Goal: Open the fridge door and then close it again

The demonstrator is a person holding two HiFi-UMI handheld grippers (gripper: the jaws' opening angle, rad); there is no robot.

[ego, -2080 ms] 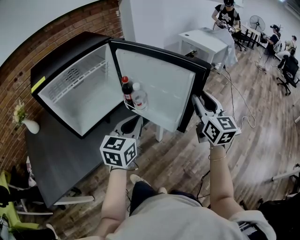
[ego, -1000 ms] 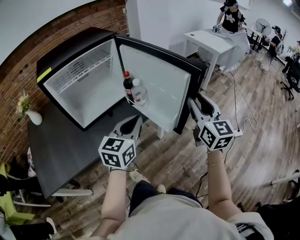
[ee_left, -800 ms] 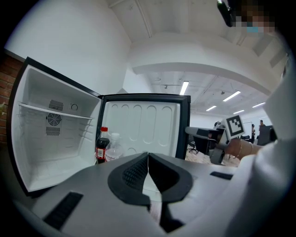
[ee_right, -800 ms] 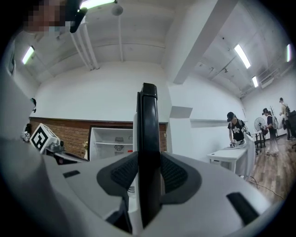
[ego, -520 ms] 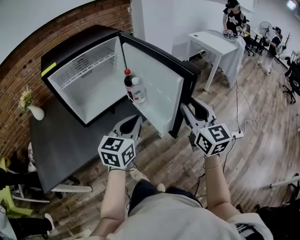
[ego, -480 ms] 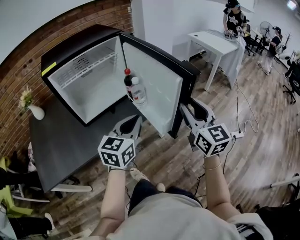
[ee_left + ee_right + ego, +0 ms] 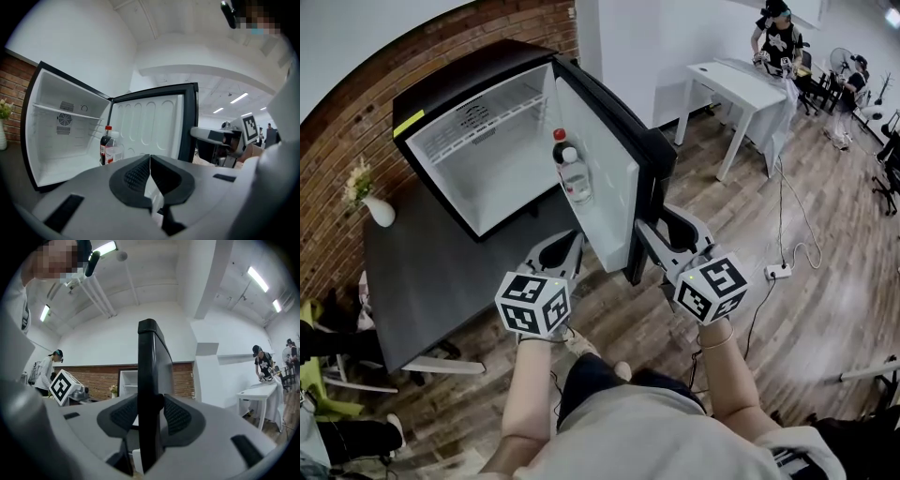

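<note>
A black mini fridge (image 7: 478,159) stands on a dark table with its white inside showing. Its door (image 7: 605,178) is partly swung in, and a cola bottle (image 7: 560,148) and a clear bottle (image 7: 574,180) sit in the door shelf. My right gripper (image 7: 659,223) straddles the door's free edge (image 7: 149,380). Its jaws have just been opening, and the edge lies between the pads (image 7: 176,416) with no firm squeeze. My left gripper (image 7: 567,246) is shut and empty, low in front of the open fridge (image 7: 61,136).
The dark table (image 7: 422,281) carries a white vase with flowers (image 7: 370,202) beside a brick wall. A white table (image 7: 741,80) and people stand at the far right. A power strip with a cable (image 7: 778,272) lies on the wooden floor.
The door has swung further towards the fridge, and my right gripper has moved left with its edge. My left gripper has hardly shifted.
</note>
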